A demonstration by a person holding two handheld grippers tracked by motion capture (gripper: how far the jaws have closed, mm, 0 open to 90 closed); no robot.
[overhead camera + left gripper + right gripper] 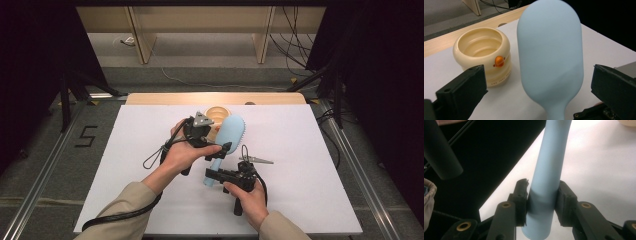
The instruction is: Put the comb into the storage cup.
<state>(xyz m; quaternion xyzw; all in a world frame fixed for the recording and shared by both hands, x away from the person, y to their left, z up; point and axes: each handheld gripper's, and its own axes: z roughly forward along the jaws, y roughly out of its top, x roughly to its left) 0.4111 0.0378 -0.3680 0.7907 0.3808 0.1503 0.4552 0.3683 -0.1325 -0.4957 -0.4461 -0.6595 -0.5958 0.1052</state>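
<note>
The pale blue plastic hairbrush (227,140) lies at the centre of the high view, over the white tabletop (310,200). Its long axis runs from the handle end at lower centre up and slightly right to the oval head, bristles facing right.

The right gripper (212,176) clamps the handle end: in the right gripper view both black padded fingers (521,202) press against the smooth round handle (546,195), one on each side. The brush is carried by this grip; whether the head touches the tabletop cannot be told.

The left gripper (220,150) sits at the neck of the brush, nearer the head than the right one. Its fingers (461,92) stand wide. In the left gripper view they flank the matte, rounded back of the brush head (550,57) without touching it, with clear gaps on both sides. The head therefore lies straight ahead of, and between, the left fingers.

Left of the head in that view stands a cream ribbed plastic cup (482,56) with an orange beak-like stud. It is open-topped, upright, and just beside the brush head.

Judgement: any left-hand regrasp must close across the wide head, not along the axis.
</note>
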